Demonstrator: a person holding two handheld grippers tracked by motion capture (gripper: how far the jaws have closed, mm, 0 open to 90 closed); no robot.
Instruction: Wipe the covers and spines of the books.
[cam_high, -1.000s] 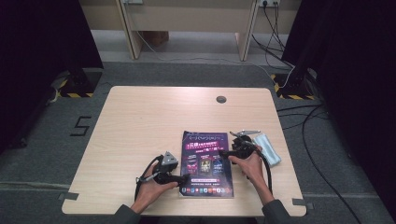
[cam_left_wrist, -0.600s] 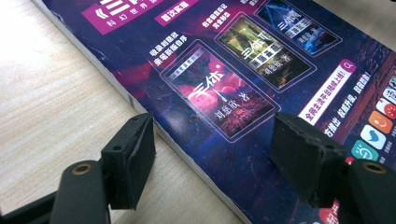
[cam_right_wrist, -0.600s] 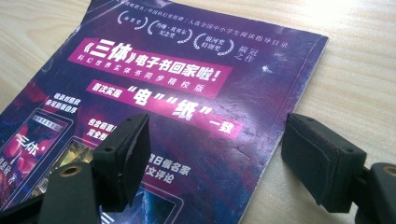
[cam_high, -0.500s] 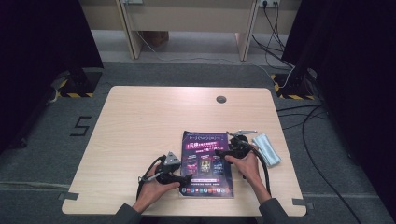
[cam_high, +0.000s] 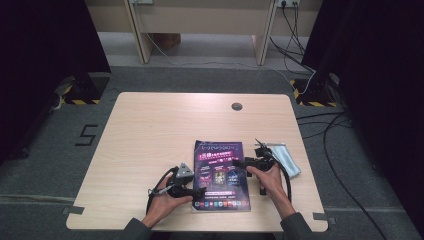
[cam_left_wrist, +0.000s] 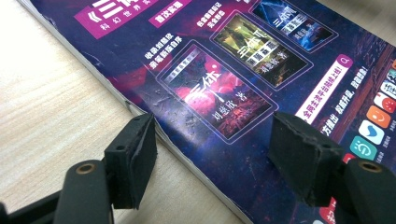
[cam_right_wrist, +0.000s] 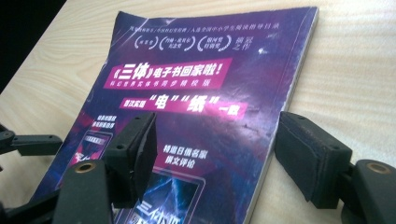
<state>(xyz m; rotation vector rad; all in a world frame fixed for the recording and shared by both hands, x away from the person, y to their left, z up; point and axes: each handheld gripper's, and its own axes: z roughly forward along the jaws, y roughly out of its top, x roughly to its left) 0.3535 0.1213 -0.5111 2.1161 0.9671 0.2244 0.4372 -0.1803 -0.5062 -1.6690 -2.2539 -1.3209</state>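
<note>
Place: a recording booth or lab corner, as I see it from where I sit, not a home.
Work surface: one bare light-wood tabletop (cam_high: 150, 150) with a round cable grommet (cam_high: 237, 106) in front of me.
Floor: grey carpet (cam_high: 200, 77), with a "5" mark (cam_high: 86, 135) taped beside my tabletop.
Surroundings: black curtains (cam_high: 45, 45) hang on both sides of me.
Safety marks: yellow-black striped tape (cam_high: 80, 101) at the curtain stand bases.
Wiring: loose cables (cam_high: 330, 135) run across the carpet to wall sockets (cam_high: 287, 3).
</note>
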